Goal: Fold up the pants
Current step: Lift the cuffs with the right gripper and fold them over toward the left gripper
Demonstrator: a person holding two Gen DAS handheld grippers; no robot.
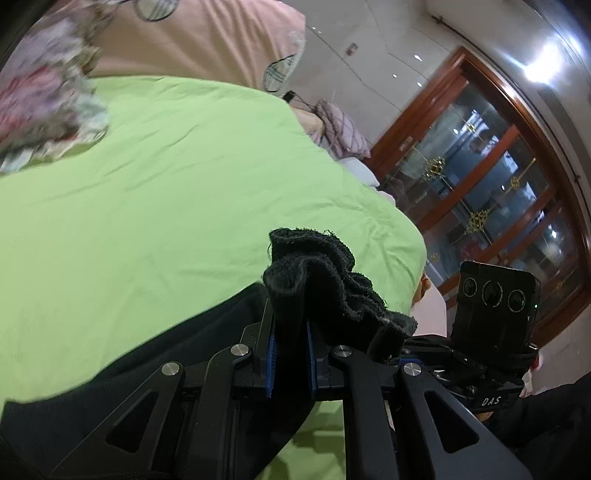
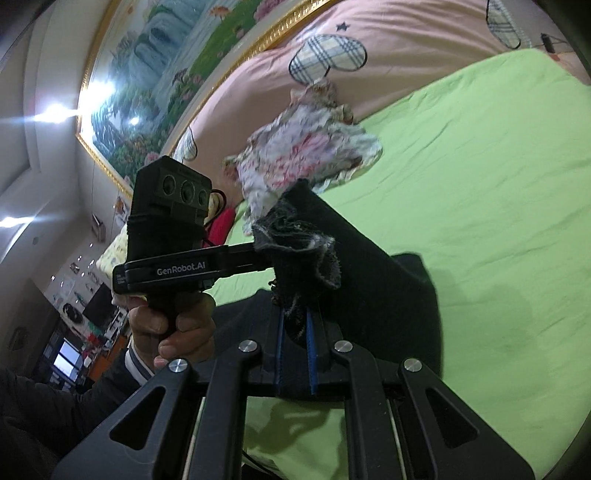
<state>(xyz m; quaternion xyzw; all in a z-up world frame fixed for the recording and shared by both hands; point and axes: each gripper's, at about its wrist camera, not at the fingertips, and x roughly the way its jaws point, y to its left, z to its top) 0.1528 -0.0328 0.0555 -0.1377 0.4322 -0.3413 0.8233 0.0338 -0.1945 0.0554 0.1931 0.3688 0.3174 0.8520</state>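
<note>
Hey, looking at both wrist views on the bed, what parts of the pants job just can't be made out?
- Black pants: left wrist view, the lower part is hidden behind the left tool; fold state unclear.
- Pants, right wrist view: the bottom edge is covered by the right tool.
- Floral cloth: motion-blurred, so its type is unreadable.
- Pink quilt: cut off by the fisheye edge.

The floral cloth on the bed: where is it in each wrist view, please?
Left wrist: floral cloth at the far left edge, on the green sheet.
Right wrist: floral cloth upper centre, beyond the black pants.
Shared landmark: the pink pillow behind it.
</note>
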